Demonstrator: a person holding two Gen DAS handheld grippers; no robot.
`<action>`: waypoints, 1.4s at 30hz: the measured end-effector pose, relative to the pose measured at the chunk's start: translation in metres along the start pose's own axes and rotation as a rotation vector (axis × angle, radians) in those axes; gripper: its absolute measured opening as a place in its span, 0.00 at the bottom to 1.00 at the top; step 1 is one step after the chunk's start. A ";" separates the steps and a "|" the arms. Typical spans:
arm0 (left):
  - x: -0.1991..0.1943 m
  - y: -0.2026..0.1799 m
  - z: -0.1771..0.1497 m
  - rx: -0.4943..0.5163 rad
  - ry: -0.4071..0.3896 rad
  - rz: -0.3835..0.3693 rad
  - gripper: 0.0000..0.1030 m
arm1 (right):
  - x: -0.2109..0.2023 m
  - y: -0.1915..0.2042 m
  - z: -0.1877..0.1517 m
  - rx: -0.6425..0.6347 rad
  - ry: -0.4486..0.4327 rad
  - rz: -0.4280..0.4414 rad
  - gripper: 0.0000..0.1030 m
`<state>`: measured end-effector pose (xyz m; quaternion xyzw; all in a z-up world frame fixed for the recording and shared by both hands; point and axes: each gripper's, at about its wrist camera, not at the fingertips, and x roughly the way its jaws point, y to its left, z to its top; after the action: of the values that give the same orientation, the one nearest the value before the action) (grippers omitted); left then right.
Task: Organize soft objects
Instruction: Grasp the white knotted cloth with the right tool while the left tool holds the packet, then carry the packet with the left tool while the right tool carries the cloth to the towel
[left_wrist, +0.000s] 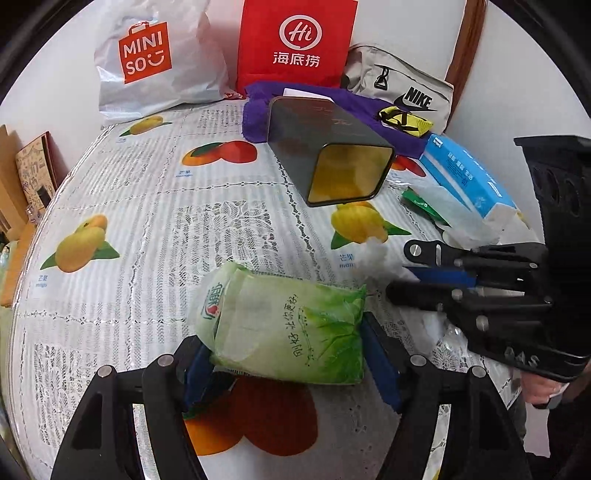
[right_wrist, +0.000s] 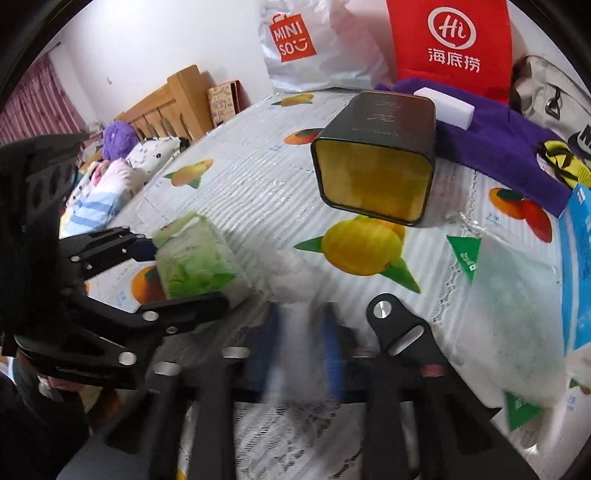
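A green tissue pack (left_wrist: 284, 328) lies on the fruit-print tablecloth, and my left gripper (left_wrist: 291, 369) is shut on its near end. It also shows in the right wrist view (right_wrist: 195, 262). My right gripper (left_wrist: 399, 277) is shut on a crumpled white tissue (left_wrist: 380, 258); in its own view the gripper (right_wrist: 299, 332) is blurred around that white tissue (right_wrist: 295, 277). A dark tin (left_wrist: 325, 155) lies on its side with its open, yellow-lined mouth toward me, also in the right wrist view (right_wrist: 376, 162).
A purple towel (left_wrist: 369, 110) lies behind the tin. A blue tissue box (left_wrist: 469, 177) and a clear plastic bag (right_wrist: 517, 306) are at the right. A Miniso bag (left_wrist: 155, 62), a red paper bag (left_wrist: 295, 44) and a Nike bag (left_wrist: 410, 92) stand at the back.
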<state>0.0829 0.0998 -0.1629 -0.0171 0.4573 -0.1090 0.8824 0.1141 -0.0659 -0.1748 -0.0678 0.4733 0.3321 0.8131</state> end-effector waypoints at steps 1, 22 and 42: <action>0.000 0.000 0.000 0.002 -0.001 0.002 0.69 | 0.000 0.000 -0.001 -0.004 0.002 0.006 0.07; 0.013 -0.045 0.004 0.018 -0.008 0.060 0.72 | -0.126 -0.101 -0.096 0.216 -0.083 -0.369 0.07; 0.006 -0.052 0.027 -0.080 0.027 0.045 0.70 | -0.113 -0.131 -0.104 0.281 -0.088 -0.316 0.09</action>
<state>0.0986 0.0456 -0.1453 -0.0407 0.4736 -0.0707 0.8770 0.0808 -0.2646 -0.1660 -0.0126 0.4624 0.1341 0.8764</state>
